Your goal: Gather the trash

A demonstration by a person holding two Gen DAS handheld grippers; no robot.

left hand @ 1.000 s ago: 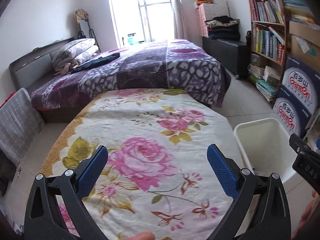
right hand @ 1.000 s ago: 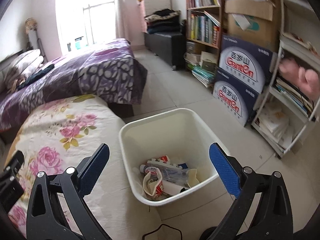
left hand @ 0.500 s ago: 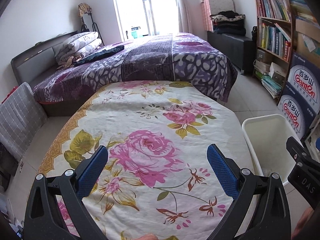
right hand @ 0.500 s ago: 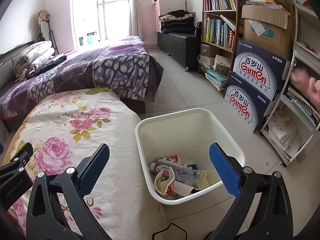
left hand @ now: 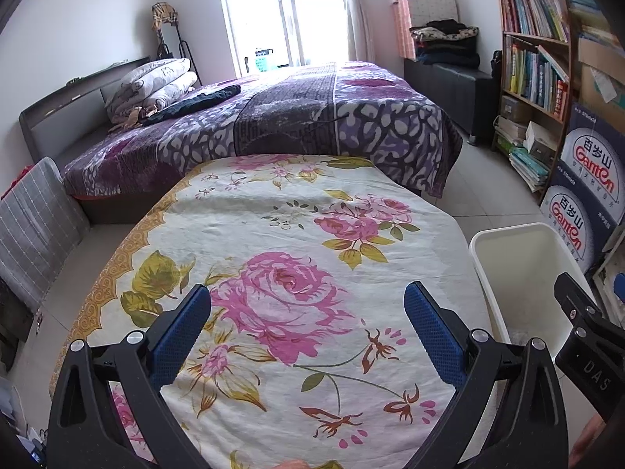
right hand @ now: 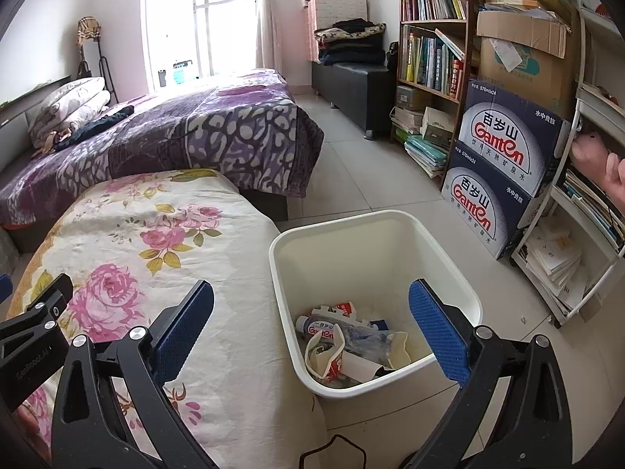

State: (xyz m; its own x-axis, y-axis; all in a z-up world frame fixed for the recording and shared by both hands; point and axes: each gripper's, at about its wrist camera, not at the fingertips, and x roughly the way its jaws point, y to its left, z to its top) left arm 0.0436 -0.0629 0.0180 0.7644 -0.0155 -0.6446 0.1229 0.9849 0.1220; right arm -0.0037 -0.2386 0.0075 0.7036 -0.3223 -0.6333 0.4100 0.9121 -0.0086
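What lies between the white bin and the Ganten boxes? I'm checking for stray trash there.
Only bare floor tile separates the white bin from the stacked Ganten boxes; no trash shows there in the right wrist view.

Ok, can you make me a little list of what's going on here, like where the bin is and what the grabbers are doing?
bin: white bin on the floor beside the flowery cloth
in the bin: plastic bottle, crumpled wrappers and paper
left gripper: jaws open, holding nothing, over the cloth
right gripper: jaws open, holding nothing, over the bin
on the cloth: no trash in view
behind: bed with a purple blanket
right side: bookshelf and stacked water boxes
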